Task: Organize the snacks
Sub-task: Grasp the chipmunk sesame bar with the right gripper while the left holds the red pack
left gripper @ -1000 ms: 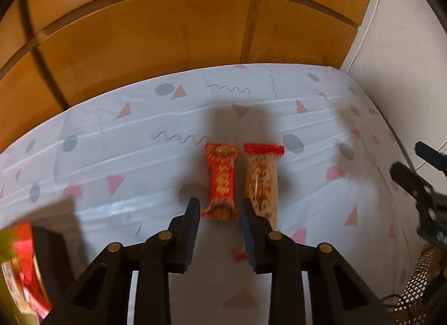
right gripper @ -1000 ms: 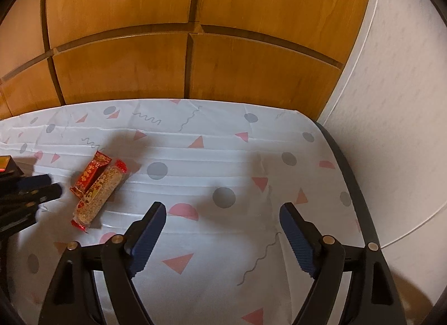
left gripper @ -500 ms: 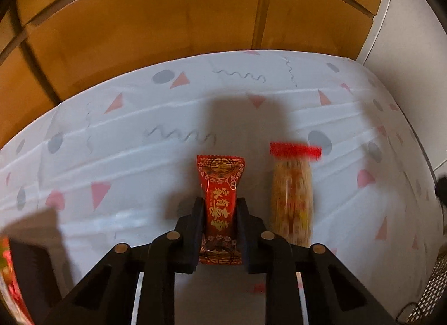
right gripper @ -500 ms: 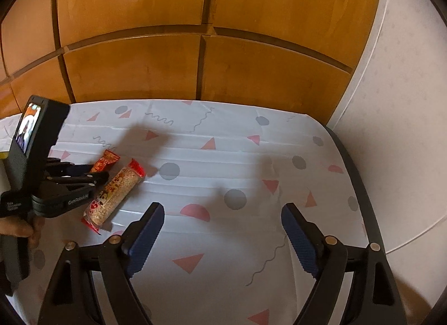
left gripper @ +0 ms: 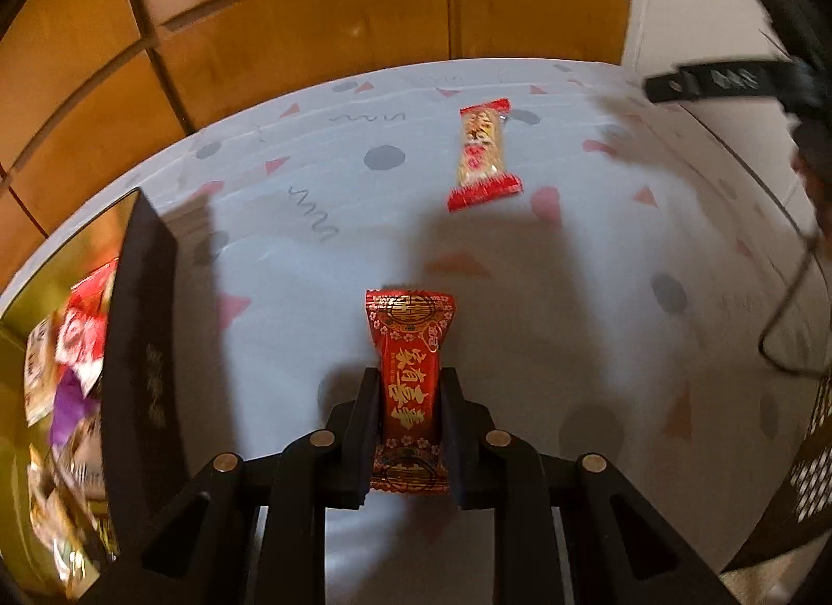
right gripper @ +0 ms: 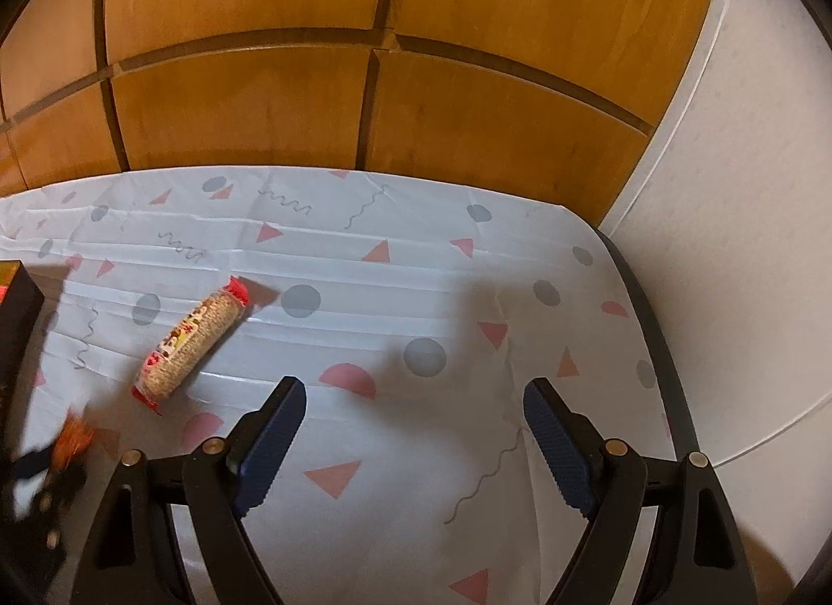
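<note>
Foil-glossy red candy wrapper (left gripper: 409, 386) clenched in left tool (left gripper: 408, 386), ribbed-padded right tool (right gripper: 413, 441) spread, empty.

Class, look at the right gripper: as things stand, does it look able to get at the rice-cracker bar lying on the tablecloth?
Probably yes. The right gripper is open and empty, and the rice-cracker bar lies ahead to its left on bare tablecloth with nothing between them.

Red snack (left gripper: 409, 386) clamped; clear-wrapped snack (left gripper: 483, 153) flat.
</note>
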`<state>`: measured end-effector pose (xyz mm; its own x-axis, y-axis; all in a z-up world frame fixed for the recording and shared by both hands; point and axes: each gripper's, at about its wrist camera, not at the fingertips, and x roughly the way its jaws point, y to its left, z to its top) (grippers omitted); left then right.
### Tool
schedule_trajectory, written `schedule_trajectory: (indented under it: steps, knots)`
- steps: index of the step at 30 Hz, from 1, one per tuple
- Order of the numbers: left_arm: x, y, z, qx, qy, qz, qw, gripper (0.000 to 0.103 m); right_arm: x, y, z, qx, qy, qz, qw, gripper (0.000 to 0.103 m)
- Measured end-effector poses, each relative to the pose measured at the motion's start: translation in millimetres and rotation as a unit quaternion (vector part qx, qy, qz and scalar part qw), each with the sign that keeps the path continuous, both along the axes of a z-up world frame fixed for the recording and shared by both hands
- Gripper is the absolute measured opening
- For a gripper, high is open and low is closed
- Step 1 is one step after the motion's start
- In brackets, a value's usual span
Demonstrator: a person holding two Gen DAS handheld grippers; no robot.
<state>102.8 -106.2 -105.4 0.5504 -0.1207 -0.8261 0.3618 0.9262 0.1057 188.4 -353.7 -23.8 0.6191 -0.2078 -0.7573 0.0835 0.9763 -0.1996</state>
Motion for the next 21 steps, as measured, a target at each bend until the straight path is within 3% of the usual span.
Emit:
schedule_trajectory:
  steps: [9, 13, 17, 21]
  knots:
    - [-15.5, 0.7, -9.9, 0.004, -0.056, -0.014, 0.9983, 0.022, 2.4, 3.7, -10.7, -0.002, 0.02, 0.007, 1.0, 0.085]
    - [-14.2, 4.7, -8.0, -0.008, -0.053, -0.012, 0.9985, 0.022, 2.4, 3.9, -14.7, 0.073, 0.041, 0.019, 0.996, 0.081]
    - [-16.5, 7.3, -8.3, -0.015, -0.055, -0.014, 0.9983, 0.022, 10.9, 15.3, -19.2, 0.164, 0.067, 0.028, 0.984, 0.08]
    - [-17.5, 9.0, -8.7, -0.022, -0.056, -0.013, 0.9981, 0.022, 29.6, 42.8, -25.6, 0.202, 0.073, 0.032, 0.976, 0.08]
